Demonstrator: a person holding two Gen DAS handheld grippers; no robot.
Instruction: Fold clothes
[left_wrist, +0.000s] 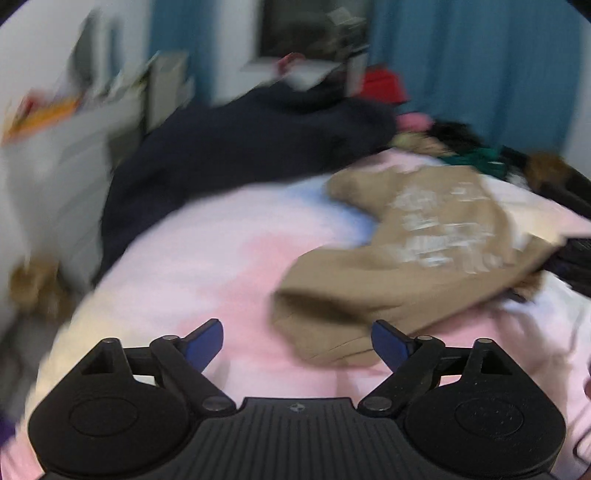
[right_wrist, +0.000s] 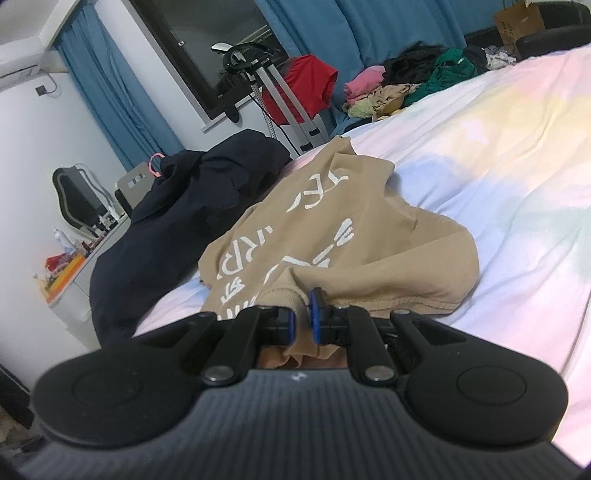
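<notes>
A tan T-shirt with white print (left_wrist: 424, 258) lies crumpled on the pastel bedsheet (left_wrist: 207, 258). My left gripper (left_wrist: 297, 345) is open and empty, just above the sheet at the shirt's near left edge. In the right wrist view the same tan shirt (right_wrist: 332, 229) lies bunched ahead, and my right gripper (right_wrist: 303, 319) is shut on its ribbed edge, with cloth pinched between the blue pads. The left view is motion-blurred.
A dark navy garment (right_wrist: 177, 221) lies heaped at the bed's left edge, also seen in the left wrist view (left_wrist: 221, 158). A pile of mixed clothes (right_wrist: 417, 81) sits at the far end. A red garment (right_wrist: 306, 85) hangs on a rack. A white desk (right_wrist: 70, 273) stands to the left.
</notes>
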